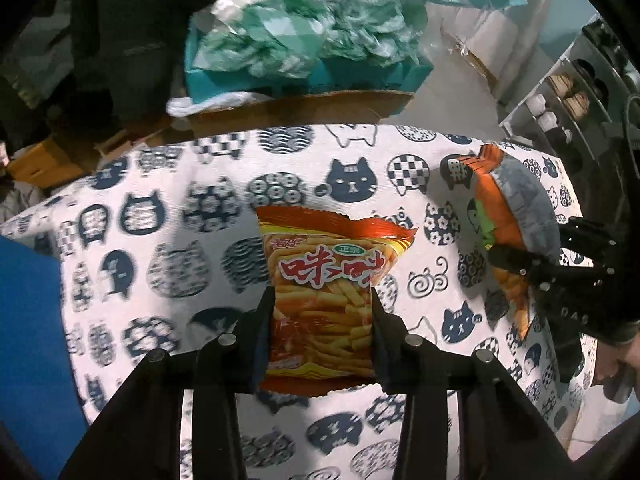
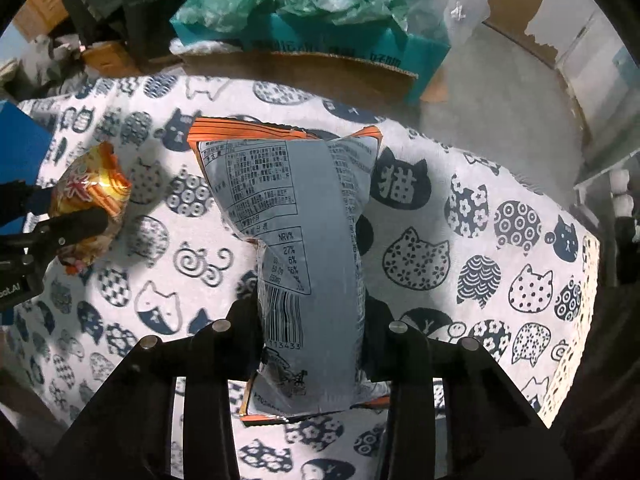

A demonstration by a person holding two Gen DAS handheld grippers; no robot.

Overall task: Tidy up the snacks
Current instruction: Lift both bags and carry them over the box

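Observation:
An orange-red snack bag [image 1: 332, 276] printed with fried sticks sits squeezed between the pads of my left gripper [image 1: 321, 300], just over the cat-print tablecloth [image 1: 180, 208]. My right gripper [image 2: 311, 304] is shut on a larger bag [image 2: 296, 200], grey printed back up with orange edges, pinched to a waist near its barcode. In the left wrist view the right gripper [image 1: 536, 246] shows at the right, clamped on that grey and orange bag [image 1: 520, 196]. In the right wrist view the left gripper [image 2: 76, 208] shows at the left with the small bag [image 2: 92, 192].
A teal box [image 1: 304, 76] stuffed with green plastic bags stands behind the table, on cardboard [image 1: 312, 108]. A blue object [image 1: 28, 320] lies at the table's left edge. A shelf [image 1: 560, 100] with small items is at the far right.

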